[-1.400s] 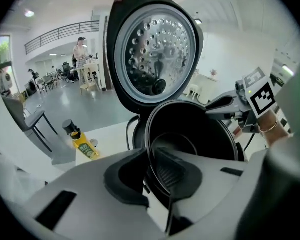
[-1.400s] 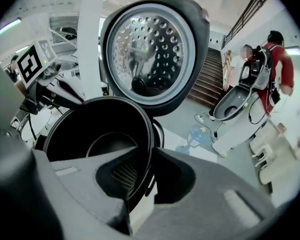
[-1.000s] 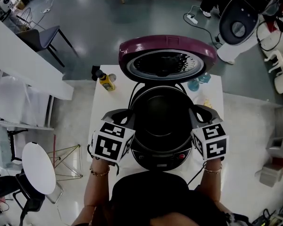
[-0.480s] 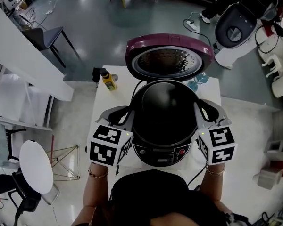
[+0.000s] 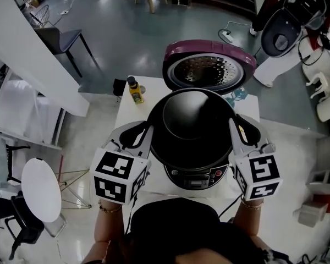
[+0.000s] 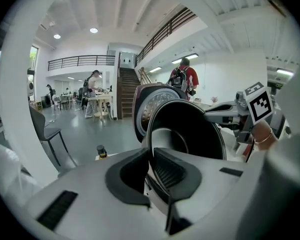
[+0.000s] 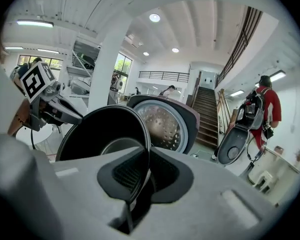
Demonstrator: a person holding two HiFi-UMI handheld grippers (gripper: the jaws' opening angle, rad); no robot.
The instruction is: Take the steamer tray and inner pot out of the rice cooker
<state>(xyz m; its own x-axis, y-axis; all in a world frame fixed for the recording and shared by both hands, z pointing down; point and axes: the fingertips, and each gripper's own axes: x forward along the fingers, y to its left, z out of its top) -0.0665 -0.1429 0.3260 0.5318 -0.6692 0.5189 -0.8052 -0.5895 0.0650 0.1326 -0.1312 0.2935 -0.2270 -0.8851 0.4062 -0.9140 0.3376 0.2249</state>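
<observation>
The black inner pot (image 5: 190, 126) hangs above the rice cooker body (image 5: 197, 177), held level by its rim on both sides. My left gripper (image 5: 149, 127) is shut on the pot's left rim, and my right gripper (image 5: 232, 123) is shut on its right rim. In the left gripper view the thin rim of the pot (image 6: 190, 129) runs between the dark pads of the left gripper (image 6: 151, 156). The right gripper view shows the same grip on the pot (image 7: 105, 134) by the right gripper (image 7: 147, 164). The cooker's purple lid (image 5: 209, 67) stands open behind.
The cooker stands on a small white table (image 5: 126, 117). A yellow bottle (image 5: 135, 91) is at the table's back left, and a blue item (image 5: 239, 94) at its back right. A round white stool (image 5: 41, 188) and a chair (image 5: 60, 37) stand on the floor to the left.
Both grippers have risen with the inner pot clamped between them. The pot has come up out of the cooker body, whose control panel now shows below it.
</observation>
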